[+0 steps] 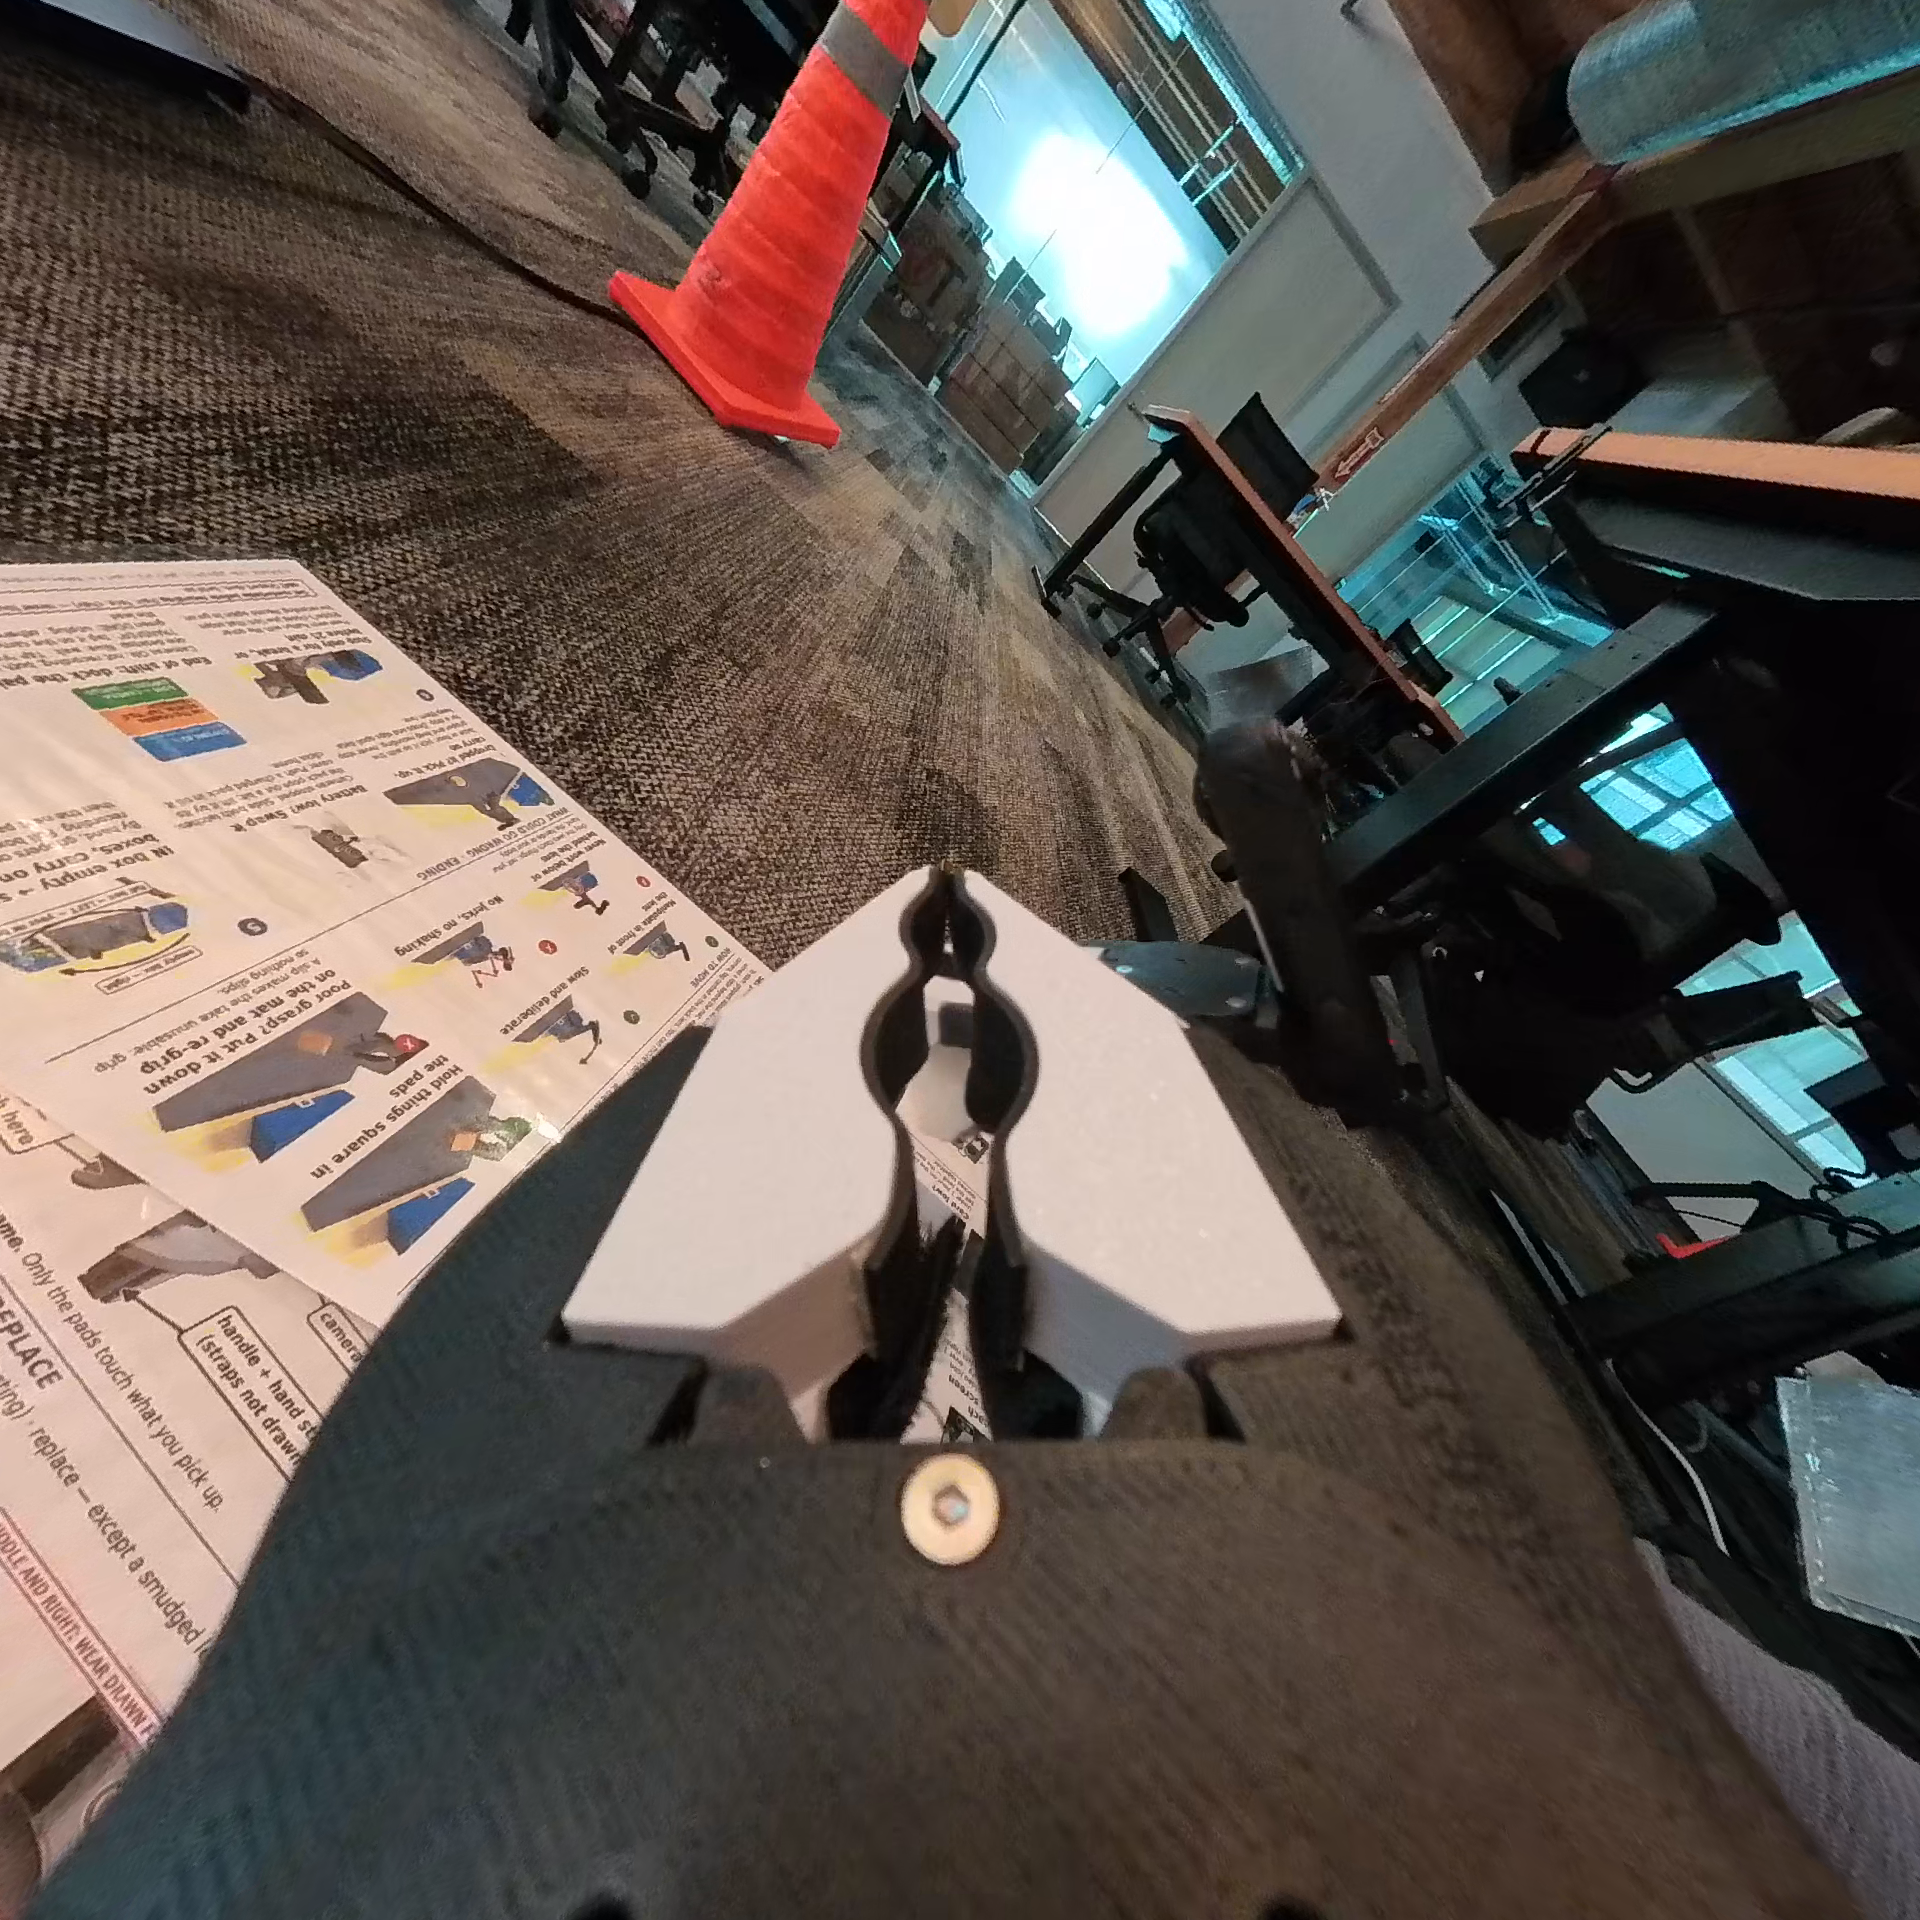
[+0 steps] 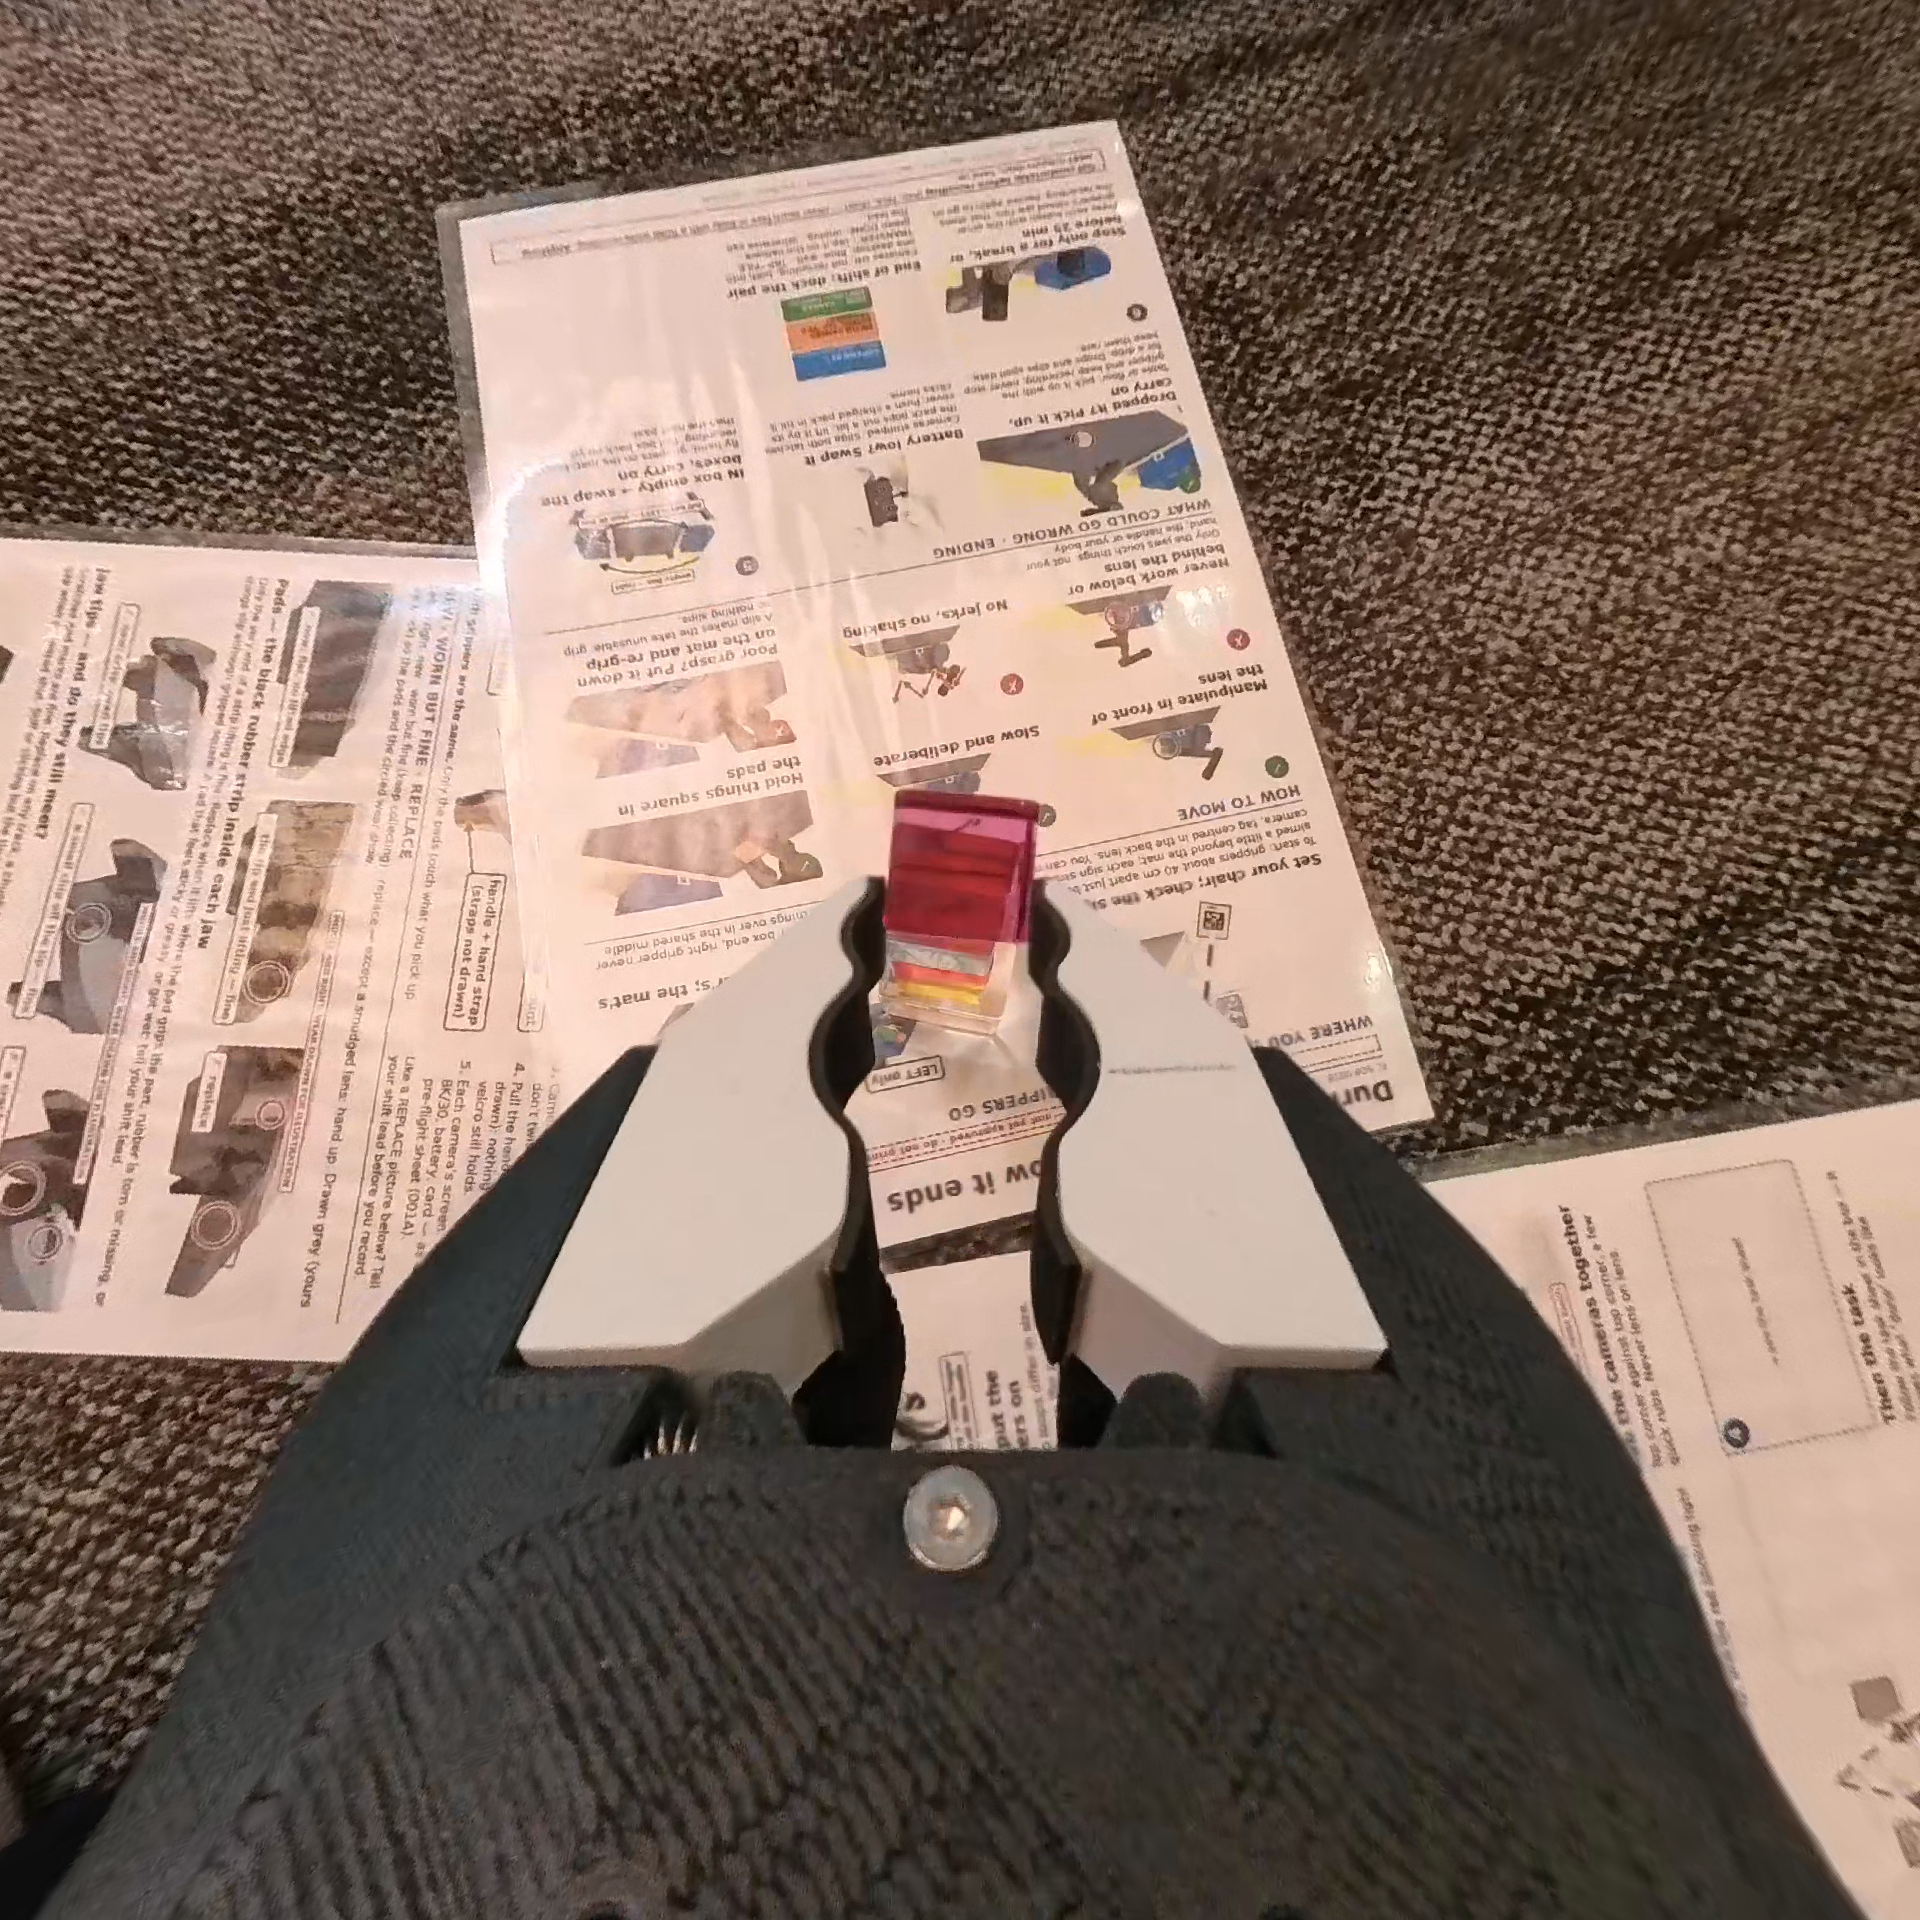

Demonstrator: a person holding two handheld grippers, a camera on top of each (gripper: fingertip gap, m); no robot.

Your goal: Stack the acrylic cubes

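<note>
Right gripper (image 2: 951,914) fingers clasp a clear block with a magenta top (image 2: 961,883) at twelve o'clock, above the laminated sheet (image 2: 1195,520); left gripper (image 1: 945,883) fingers clenched, empty, over carpet (image 1: 727,675).

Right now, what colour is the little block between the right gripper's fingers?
Mostly magenta-pink and see-through, with a clear end over red and yellow bands: the block, clearest in the right wrist view.

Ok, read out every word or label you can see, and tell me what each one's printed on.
I won't quote writing; these things carry it.
Laminated sheet on the carpet, centre: printed text, diagrams.
Second sheet, left: text, photos.
Third sheet, right: text.
Magenta-topped clear block between the right gripper's fingers: none legible.
</note>
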